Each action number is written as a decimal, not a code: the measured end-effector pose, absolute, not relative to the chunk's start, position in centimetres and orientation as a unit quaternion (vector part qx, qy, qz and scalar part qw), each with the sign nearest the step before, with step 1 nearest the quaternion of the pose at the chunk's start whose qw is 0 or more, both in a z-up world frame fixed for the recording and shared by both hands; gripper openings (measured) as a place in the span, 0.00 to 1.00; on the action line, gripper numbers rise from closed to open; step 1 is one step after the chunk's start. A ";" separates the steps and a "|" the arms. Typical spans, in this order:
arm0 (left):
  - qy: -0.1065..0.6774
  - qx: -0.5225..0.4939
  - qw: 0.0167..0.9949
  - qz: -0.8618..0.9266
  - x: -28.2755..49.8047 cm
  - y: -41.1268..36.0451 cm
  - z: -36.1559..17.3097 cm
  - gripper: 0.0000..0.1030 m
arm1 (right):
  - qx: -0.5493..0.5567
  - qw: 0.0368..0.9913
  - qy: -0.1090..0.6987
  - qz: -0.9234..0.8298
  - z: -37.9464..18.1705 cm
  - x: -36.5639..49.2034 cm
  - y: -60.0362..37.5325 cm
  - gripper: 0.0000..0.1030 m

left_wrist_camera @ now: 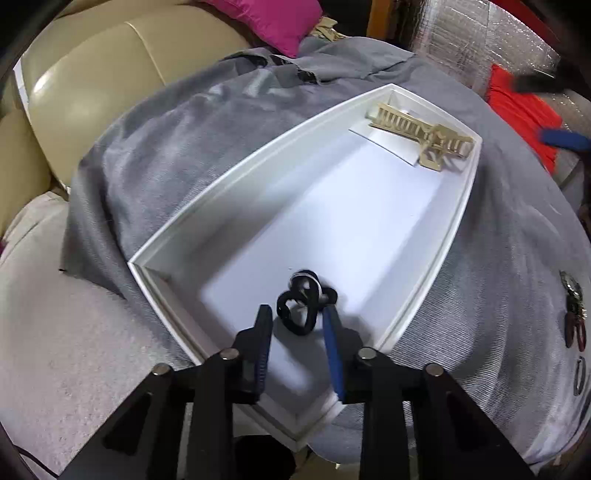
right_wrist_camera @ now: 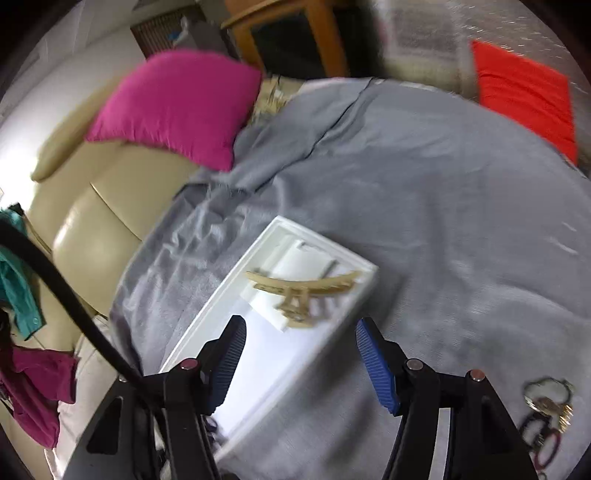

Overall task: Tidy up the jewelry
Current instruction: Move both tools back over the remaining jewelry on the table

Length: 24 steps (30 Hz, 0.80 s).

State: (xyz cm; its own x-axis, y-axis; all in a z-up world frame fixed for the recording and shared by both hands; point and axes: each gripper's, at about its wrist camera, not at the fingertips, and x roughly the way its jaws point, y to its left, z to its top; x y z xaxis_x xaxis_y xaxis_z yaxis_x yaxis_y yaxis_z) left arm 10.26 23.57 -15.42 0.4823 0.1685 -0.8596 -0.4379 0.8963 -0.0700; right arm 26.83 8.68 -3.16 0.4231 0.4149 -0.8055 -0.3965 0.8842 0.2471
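A white tray lies on a grey cloth. A beige hair claw clip rests at its far end. A tangle of black hair ties lies on the tray floor near its close end. My left gripper is open, its tips either side of the hair ties, apparently not gripping them. In the right wrist view my right gripper is open and empty above the tray, just short of the clip. Loose jewelry, rings and clips lies on the cloth at the right; it also shows in the left wrist view.
A beige leather sofa with a magenta cushion stands at the left. A red cushion lies at the far right. A wooden cabinet stands behind. A black cable crosses the left of the right wrist view.
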 end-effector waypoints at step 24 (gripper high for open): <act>0.341 0.096 0.935 -0.016 11.6 1.2 -8.8 0.73 | 0.176 0.878 0.430 0.119 -5.7 12.4 -28.5 0.46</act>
State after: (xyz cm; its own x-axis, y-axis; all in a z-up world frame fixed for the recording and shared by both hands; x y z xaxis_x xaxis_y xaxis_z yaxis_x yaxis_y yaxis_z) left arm 11.62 1.21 -8.77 0.7676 0.0354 -0.6400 0.0955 0.9810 0.1688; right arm 12.41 -28.48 -5.72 0.6022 0.3604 -0.7124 -0.0576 0.9096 0.4115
